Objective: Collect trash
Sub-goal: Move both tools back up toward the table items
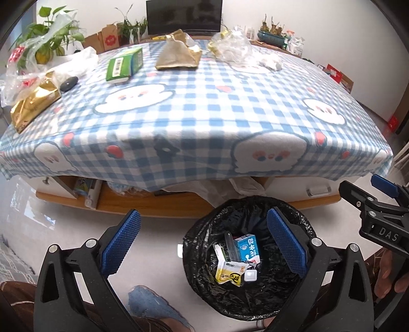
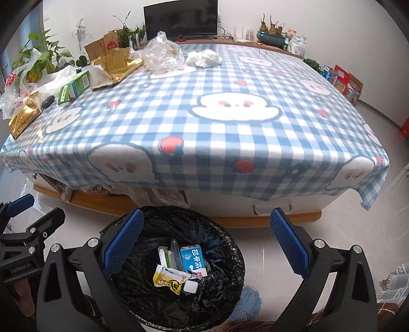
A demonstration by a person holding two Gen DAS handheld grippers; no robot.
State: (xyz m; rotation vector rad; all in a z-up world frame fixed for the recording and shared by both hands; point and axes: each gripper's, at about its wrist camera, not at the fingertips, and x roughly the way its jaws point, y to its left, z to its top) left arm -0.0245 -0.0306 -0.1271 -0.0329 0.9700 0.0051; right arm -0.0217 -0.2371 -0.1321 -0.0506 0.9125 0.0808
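A bin with a black liner (image 1: 204, 227) (image 2: 225, 245) stands on the floor in front of the low table. In it lie a blue-white carton (image 1: 248, 249) (image 2: 193, 260), a yellow wrapper (image 1: 230, 274) (image 2: 168, 278) and small white pieces. My left gripper (image 1: 204, 242) is open and empty above the bin's left side. My right gripper (image 2: 207, 242) is open and empty above the bin's right side. On the table lie a green box (image 1: 125, 65) (image 2: 74, 88), gold bags (image 1: 34, 102) (image 1: 179, 55) (image 2: 115, 67), a clear plastic bag (image 1: 232, 47) (image 2: 163, 55) and a crumpled tissue (image 1: 271, 62) (image 2: 204, 58).
The table wears a blue checked cloth (image 1: 204, 107) (image 2: 230, 143). A black oval object (image 1: 68, 83) lies near the left gold bag. Plants (image 1: 48, 33) stand at the far left, a monitor (image 1: 184, 16) behind. A shoe (image 1: 153, 306) is on the floor by the bin.
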